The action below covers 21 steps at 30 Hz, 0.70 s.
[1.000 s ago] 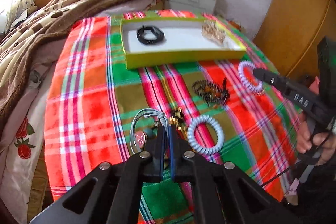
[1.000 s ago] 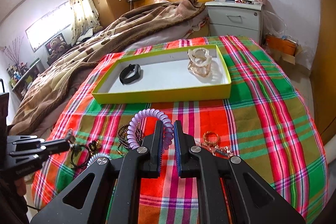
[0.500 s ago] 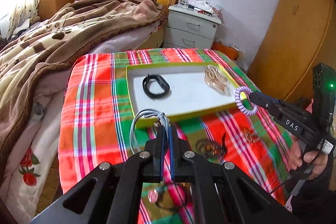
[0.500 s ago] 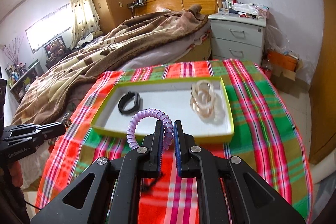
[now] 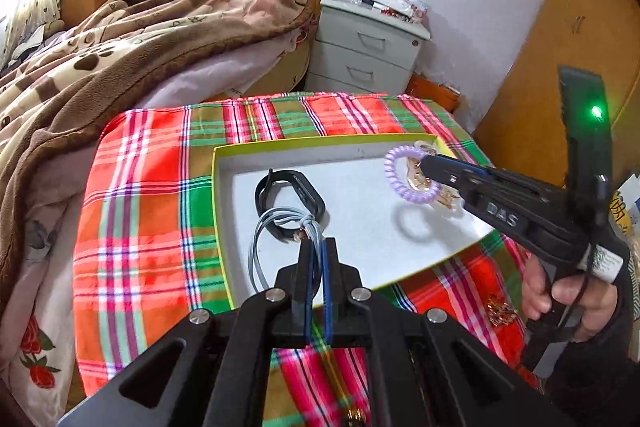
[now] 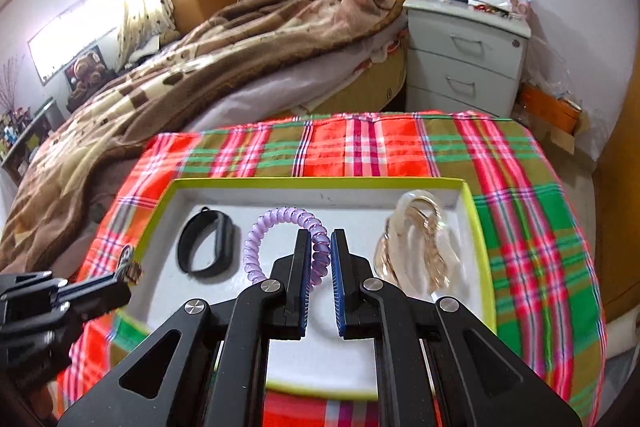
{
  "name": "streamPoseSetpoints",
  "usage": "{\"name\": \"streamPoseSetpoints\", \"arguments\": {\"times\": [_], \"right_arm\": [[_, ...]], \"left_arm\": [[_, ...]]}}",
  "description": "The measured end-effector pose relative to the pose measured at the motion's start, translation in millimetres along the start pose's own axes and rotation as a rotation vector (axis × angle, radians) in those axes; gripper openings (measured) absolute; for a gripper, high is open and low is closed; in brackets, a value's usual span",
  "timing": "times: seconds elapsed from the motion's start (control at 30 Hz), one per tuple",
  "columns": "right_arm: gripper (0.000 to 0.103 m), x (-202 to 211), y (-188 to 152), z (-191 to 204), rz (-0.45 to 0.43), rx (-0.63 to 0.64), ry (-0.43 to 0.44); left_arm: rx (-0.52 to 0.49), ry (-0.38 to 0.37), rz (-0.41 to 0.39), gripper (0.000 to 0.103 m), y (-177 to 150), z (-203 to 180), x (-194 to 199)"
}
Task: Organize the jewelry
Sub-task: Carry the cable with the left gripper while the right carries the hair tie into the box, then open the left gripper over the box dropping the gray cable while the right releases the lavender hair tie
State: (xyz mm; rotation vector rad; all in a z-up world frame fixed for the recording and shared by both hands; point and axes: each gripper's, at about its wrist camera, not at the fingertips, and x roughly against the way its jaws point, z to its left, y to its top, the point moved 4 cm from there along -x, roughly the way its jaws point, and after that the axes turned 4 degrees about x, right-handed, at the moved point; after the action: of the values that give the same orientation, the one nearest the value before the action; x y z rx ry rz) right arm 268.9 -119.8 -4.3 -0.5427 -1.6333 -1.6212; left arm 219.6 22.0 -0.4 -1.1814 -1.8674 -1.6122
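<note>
Two pieces of jewelry hung above the yellow-green tray, each one held by a gripper. The purple coil bracelet was pinched between the closed fingers of the right gripper over the middle of the tray, and its shadow fell on the white floor below. The grey cord necklace hung in a loop from the tightly closed fingers of the left gripper, over the near left part of the tray, just in front of the black band that already lay there. A pile of gold bangles lay at the right end of the tray.

One second earlier both pieces were low over the plaid cloth, near the other loose jewelry; now both had been carried forward over the tray. So the transport seemed nearly finished, and the next step was probably to open the fingers and drop each piece inside. Some gold pieces remained on the cloth in front of the tray.
</note>
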Motion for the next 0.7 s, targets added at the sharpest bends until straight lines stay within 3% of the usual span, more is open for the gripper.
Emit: {"name": "streamPoseSetpoints", "arguments": {"times": [0.3, 0.57, 0.7], "right_arm": [[0.010, -38.6, 9.7, -1.8, 0.069, 0.011, -0.017], [0.010, -52.9, 11.4, 0.3, 0.097, 0.026, -0.036], [0.010, -54.3, 12.0, 0.6, 0.100, 0.027, -0.037]], "left_arm": [[-0.003, 0.016, 0.061, 0.004, -5.3, -0.6, -33.3], [-0.012, 0.075, 0.085, 0.004, -10.6, 4.7, -43.0], [-0.013, 0.067, 0.091, 0.004, -13.2, 2.5, -46.2]]}}
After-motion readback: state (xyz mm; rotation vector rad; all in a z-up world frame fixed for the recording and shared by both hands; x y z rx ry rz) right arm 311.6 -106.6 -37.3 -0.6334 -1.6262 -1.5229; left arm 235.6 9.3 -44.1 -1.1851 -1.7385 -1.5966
